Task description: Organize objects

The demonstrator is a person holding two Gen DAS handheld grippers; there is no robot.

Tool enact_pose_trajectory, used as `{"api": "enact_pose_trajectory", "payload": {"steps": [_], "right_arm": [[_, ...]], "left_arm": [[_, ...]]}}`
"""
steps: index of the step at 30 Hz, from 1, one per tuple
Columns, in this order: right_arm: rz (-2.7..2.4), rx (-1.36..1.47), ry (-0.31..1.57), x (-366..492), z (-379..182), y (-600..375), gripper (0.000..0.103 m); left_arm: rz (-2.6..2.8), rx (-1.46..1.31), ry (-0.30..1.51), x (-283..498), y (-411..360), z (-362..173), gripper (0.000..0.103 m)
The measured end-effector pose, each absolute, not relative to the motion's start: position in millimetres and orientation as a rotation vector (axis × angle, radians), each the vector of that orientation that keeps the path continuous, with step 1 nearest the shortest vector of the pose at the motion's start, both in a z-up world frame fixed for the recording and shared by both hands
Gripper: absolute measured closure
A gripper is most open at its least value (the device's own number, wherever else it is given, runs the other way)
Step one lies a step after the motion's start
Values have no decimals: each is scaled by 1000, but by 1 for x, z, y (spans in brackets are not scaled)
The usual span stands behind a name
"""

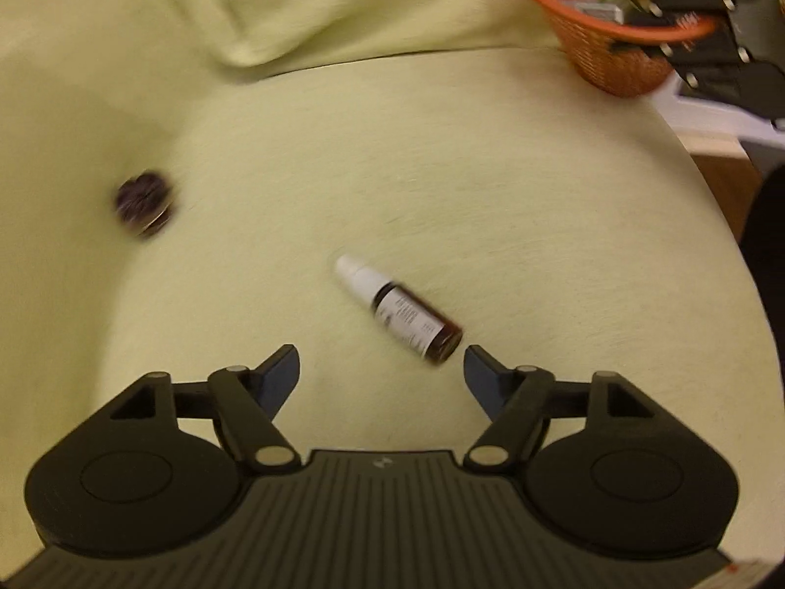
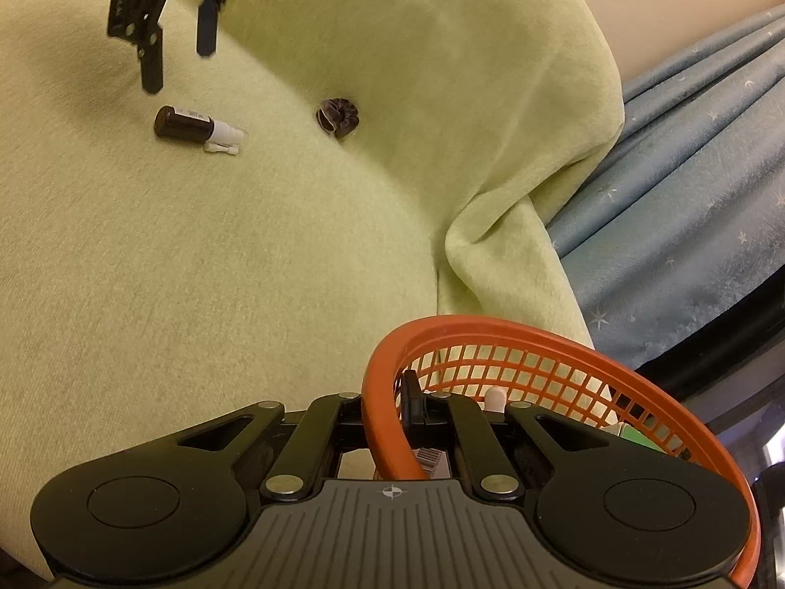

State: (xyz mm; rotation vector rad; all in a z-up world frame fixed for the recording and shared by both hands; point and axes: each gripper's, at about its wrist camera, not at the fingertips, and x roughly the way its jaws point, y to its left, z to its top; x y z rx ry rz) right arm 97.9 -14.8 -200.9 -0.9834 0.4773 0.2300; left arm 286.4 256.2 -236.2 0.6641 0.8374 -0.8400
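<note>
A small brown bottle (image 1: 402,313) with a white cap and white label lies on its side on the pale green cloth. My left gripper (image 1: 381,368) is open just behind it, with the bottle's base near the right finger. In the right wrist view the bottle (image 2: 189,126) lies below the left gripper (image 2: 179,61), which hovers above it. A dark purple scrunchie (image 1: 143,203) lies to the left; it also shows in the right wrist view (image 2: 338,118). My right gripper (image 2: 392,412) is shut on the rim of the orange mesh basket (image 2: 539,368), which holds a few items.
The orange basket (image 1: 613,34) stands at the far right of the cloth-covered table (image 1: 490,172), with the right gripper behind it. The cloth bunches into folds at the back (image 1: 255,34). A blue curtain (image 2: 687,196) hangs beyond the table edge.
</note>
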Motion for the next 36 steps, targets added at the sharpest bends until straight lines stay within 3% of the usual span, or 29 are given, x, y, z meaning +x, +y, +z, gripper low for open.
{"api": "enact_pose_trajectory", "payload": {"steps": [4,12,16,27,36], "right_arm": [[228,-983,478,98,-201,-15,101],[229,-983,476,100,-201,-15,101],[230,-982,476,100,-201,-15,101],[229,-980,474,101,-201,-16,101],[227,-978,473,99,-202,-15,101]], "left_arm": [[-869,799,800,295,240,-246,30],[-890,748,810,321,225,-252,30],[-869,744,795,335,216,-255,16],[-837,634,846,368,211,-262,9],[-813,578,873,368,211,-261,17]]}}
